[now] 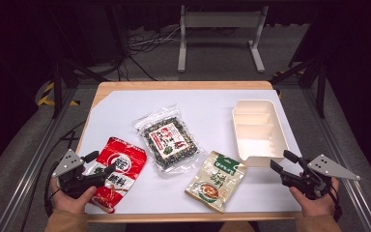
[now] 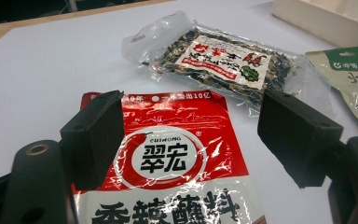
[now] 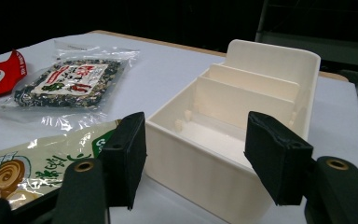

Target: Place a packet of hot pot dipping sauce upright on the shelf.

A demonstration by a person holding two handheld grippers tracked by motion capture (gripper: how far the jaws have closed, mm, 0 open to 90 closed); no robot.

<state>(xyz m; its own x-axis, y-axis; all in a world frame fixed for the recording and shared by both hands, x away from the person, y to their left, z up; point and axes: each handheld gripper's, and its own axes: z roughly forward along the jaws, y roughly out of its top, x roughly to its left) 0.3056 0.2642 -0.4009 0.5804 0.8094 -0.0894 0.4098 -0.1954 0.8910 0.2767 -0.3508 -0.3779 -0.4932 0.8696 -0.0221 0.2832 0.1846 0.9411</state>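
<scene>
Three flat packets lie on the white table sheet (image 1: 125, 108). A red and white sauce packet (image 1: 118, 170) sits at the front left, a clear packet of dark dried bits (image 1: 168, 137) in the middle, and a green and beige packet (image 1: 217, 179) at the front centre. A cream divided box (image 1: 257, 129) stands at the right, empty. My left gripper (image 1: 100, 163) hovers open over the red packet (image 2: 177, 158), nothing between its pads. My right gripper (image 1: 282, 162) is open just before the near wall of the box (image 3: 205, 163), holding nothing.
The clear packet (image 2: 223, 60) lies beyond the red one, with the green packet (image 2: 354, 79) to its right. The wooden table edge (image 1: 183, 85) borders the sheet. A white metal stand (image 1: 220, 29) and cables sit on the floor behind the table.
</scene>
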